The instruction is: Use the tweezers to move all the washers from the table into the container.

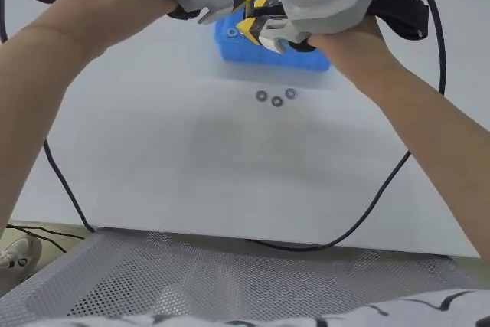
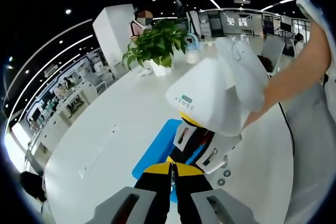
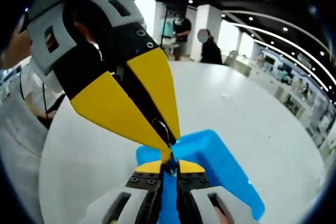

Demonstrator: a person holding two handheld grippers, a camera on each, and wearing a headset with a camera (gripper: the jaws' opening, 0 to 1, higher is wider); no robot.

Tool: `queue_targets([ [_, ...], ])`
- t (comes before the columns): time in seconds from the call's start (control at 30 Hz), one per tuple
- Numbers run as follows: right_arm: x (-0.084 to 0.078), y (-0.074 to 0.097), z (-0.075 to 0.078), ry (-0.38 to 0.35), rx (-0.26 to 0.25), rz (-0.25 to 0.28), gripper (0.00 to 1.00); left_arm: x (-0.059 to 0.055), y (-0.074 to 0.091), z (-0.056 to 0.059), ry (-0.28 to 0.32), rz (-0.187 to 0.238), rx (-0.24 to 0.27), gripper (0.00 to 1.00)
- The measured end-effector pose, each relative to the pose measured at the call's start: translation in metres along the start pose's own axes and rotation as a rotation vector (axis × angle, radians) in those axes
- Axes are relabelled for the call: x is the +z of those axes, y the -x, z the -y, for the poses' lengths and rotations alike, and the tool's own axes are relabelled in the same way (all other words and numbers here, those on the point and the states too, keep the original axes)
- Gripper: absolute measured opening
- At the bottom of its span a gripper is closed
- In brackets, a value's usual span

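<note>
white table (image 1: pixel 153 158) with three washers (image 1: pixel 276 98) beside blue container (image 1: pixel 306 60); left gripper (image 2: pixel 171 171) and right gripper (image 3: pixel 170 167) jaws together, tweezers' state indiscernible

Closed left tool (image 2: pixel 171 168), closed right tool (image 3: pixel 170 167)

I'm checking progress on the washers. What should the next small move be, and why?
Probably bring the grippers down toward the three washers on the table. The left gripper and right gripper meet tip to tip above the blue container, which holds one washer; the three lie just in front of it, not yet moved.
</note>
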State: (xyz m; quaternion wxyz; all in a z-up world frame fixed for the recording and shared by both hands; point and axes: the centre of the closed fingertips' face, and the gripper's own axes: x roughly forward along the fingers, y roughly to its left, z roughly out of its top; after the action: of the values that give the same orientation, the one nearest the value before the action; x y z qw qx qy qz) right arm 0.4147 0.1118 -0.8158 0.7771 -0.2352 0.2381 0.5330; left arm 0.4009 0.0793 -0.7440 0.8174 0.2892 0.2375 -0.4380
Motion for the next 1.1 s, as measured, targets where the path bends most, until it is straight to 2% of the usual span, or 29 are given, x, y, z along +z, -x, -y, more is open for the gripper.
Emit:
queue_targets([
  [0.13,0.001,-0.002,0.0,0.008,0.016,0.002,0.05,-0.003,0.001,-0.005,-0.002,-0.011,0.014,0.0],
  [0.37,0.001,-0.005,0.002,-0.003,0.036,0.007,0.06,-0.006,0.002,-0.009,-0.021,-0.024,0.008,0.0],
  [0.53,0.0,-0.008,0.004,0.021,0.033,0.005,0.06,-0.007,0.002,-0.011,-0.016,-0.021,0.008,0.0],
  [0.63,-0.002,-0.011,0.007,0.009,0.041,0.009,0.06,-0.004,0.005,-0.013,0.008,-0.004,0.008,0.0],
  [0.77,-0.007,-0.015,0.006,0.019,0.048,-0.003,0.06,-0.008,0.0,-0.01,0.01,-0.024,-0.009,0.0],
  [0.83,-0.006,-0.014,0.006,0.037,0.041,0.002,0.06,-0.007,0.0,-0.01,0.009,-0.018,-0.003,0.0],
  [0.93,-0.007,-0.013,0.006,0.006,0.055,0.004,0.06,-0.007,0.0,-0.009,0.039,-0.017,-0.002,0.0],
  [1.1,-0.006,-0.011,0.003,0.005,0.041,-0.001,0.08,-0.006,0.0,-0.006,0.018,-0.028,-0.006,0.0],
])
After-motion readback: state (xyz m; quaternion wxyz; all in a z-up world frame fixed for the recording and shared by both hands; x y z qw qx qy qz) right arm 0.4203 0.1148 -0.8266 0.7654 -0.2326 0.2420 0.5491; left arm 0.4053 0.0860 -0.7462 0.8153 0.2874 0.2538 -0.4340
